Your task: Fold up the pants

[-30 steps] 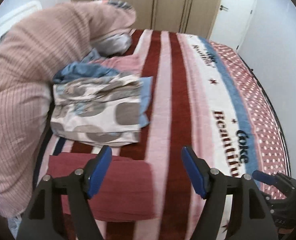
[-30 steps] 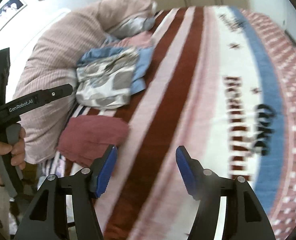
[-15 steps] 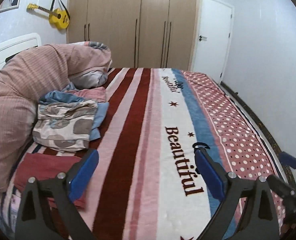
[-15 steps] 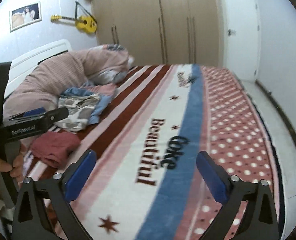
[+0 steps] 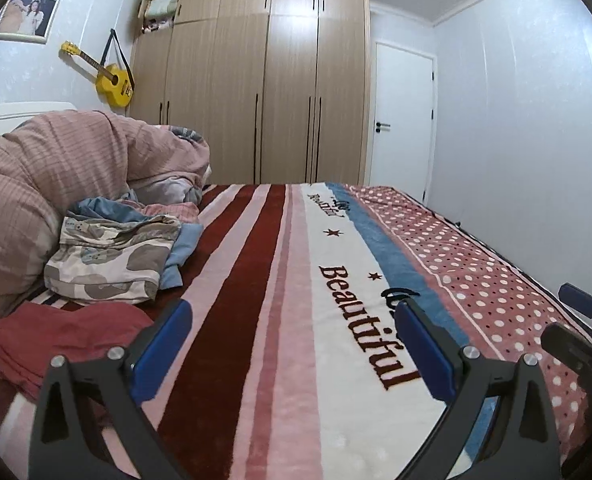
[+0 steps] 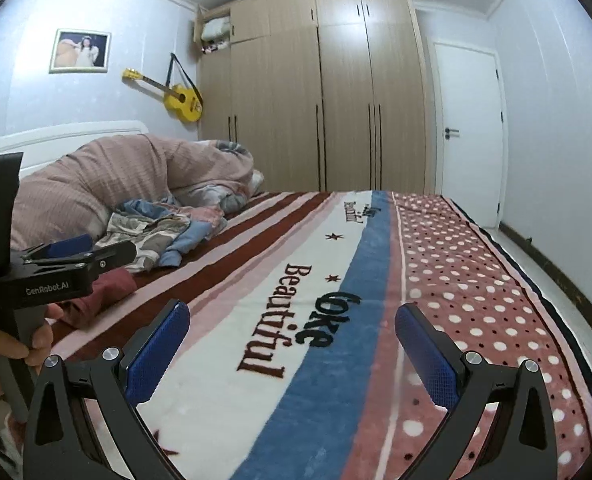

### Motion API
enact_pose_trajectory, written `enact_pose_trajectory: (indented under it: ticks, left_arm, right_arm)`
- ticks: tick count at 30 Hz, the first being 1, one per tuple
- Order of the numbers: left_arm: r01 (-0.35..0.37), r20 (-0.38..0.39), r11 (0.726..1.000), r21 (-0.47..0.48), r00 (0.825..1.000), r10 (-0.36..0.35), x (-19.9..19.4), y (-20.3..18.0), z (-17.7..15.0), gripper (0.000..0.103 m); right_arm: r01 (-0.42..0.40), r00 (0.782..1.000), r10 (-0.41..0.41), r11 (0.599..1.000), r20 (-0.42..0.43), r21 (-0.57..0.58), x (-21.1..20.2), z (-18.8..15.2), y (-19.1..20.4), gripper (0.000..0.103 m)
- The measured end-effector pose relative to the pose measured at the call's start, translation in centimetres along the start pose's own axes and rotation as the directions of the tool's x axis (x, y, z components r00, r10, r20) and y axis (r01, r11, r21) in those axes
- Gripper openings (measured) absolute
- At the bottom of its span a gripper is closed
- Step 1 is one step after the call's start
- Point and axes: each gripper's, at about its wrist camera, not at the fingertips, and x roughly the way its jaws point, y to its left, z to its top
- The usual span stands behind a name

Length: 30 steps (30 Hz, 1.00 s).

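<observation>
Both the left gripper (image 5: 291,344) and right gripper (image 6: 291,344) have just been opened wide, with nothing held between the fingers. The folded red pants (image 5: 63,336) are left lying at the lower left, on the bed (image 5: 279,280). This fold seems done.

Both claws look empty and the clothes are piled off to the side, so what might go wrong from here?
1. The heap of clothes overlaps, so the left claw may pinch several garments at once.
2. The folded red garment lies beside the heap; pulling from it could undo that fold.
3. The right claw hangs close to the left one, so they might collide.
</observation>
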Motion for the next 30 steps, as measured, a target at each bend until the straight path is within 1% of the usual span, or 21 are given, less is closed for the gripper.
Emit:
enact_pose_trajectory:
  ticks: [3, 7, 9, 17, 20, 27, 30]
  left_arm:
    - [-0.005, 0.022, 1.0, -0.008, 1.0, 0.005, -1.3, 0.2, -0.5, 0.1]
    - [-0.018, 0.031, 1.0, 0.005, 0.999, 0.018, -3.2, 0.2, -0.3, 0.102]
    - [-0.022, 0.022, 1.0, 0.005, 1.0, 0.021, -3.8, 0.1, 0.0, 0.102]
    - [-0.029, 0.035, 0.999, 0.015, 0.999, 0.028, -6.3, -0.3, 0.3, 0.102]
    - [-0.046, 0.039, 0.999, 0.012, 0.998, 0.045, -6.7, -0.3, 0.3, 0.102]
    - [-0.046, 0.042, 0.999, 0.018, 0.998, 0.045, -7.2, -0.7, 0.5, 0.102]
    - [-0.026, 0.037, 1.0, 0.011, 0.999, 0.026, -7.5, -0.8, 0.6, 0.102]
  right_arm:
    - [-0.01, 1.0, 0.011, 1.0, 0.026, -0.004, -1.1, -0.9, 0.4, 0.102]
    - [-0.022, 0.999, 0.021, 0.999, 0.038, 0.032, -2.6, -1.0, 0.5, 0.102]
    - [-0.014, 0.999, 0.012, 0.999, 0.035, 0.043, -3.3, -0.7, 0.7, 0.102]
    - [0.017, 0.999, -0.018, 0.999, 0.032, 0.039, -6.0, -0.6, 1.4, 0.102]
    - [0.022, 0.999, -0.023, 0.999, 0.034, 0.039, -6.7, -0.7, 1.6, 0.102]
    - [0.023, 0.999, -0.025, 0.999, 0.035, 0.045, -7.5, -0.8, 1.3, 0.102]
    - [0.023, 0.999, -0.025, 0.998, 0.034, 0.056, -7.7, -0.9, 1.2, 0.102]
